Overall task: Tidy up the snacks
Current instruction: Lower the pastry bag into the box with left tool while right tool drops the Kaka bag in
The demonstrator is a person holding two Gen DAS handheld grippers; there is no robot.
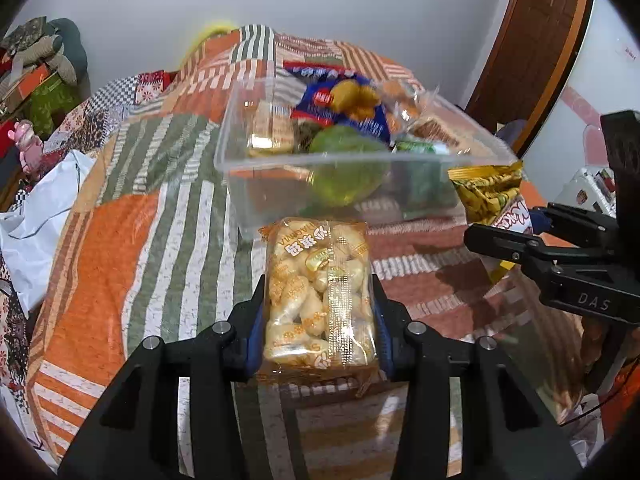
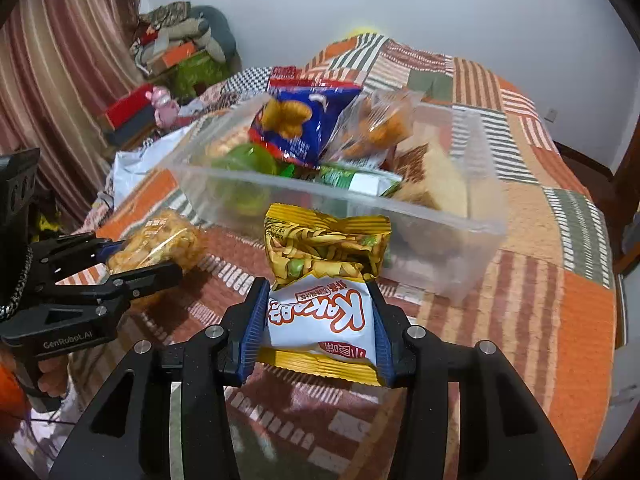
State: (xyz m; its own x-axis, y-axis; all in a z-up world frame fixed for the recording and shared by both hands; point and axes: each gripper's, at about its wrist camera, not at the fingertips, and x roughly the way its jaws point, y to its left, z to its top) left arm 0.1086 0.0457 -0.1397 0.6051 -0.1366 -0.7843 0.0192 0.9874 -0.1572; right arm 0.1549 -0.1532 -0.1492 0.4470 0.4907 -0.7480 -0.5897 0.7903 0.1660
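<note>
My left gripper (image 1: 318, 300) is shut on a clear orange pack of pale biscuits (image 1: 318, 288), held above the bedspread just short of a clear plastic bin (image 1: 256, 168). The pack also shows in the right wrist view (image 2: 160, 246). My right gripper (image 2: 320, 308) is shut on a yellow and white chip bag (image 2: 324, 276), close to the bin's near wall (image 2: 440, 240). The bag shows at the right in the left wrist view (image 1: 490, 196). The bin holds a blue snack bag (image 2: 296, 124), a green round item (image 1: 348, 160), an orange snack pack (image 2: 380, 124) and other packets.
The bin stands on a bed with an orange, green and white patchwork bedspread (image 1: 132, 220). A white plastic bag (image 1: 36, 216) lies at the bed's left edge. Boxes and clutter (image 2: 176, 52) are piled by the striped curtain. A wooden door (image 1: 540, 52) is at the right.
</note>
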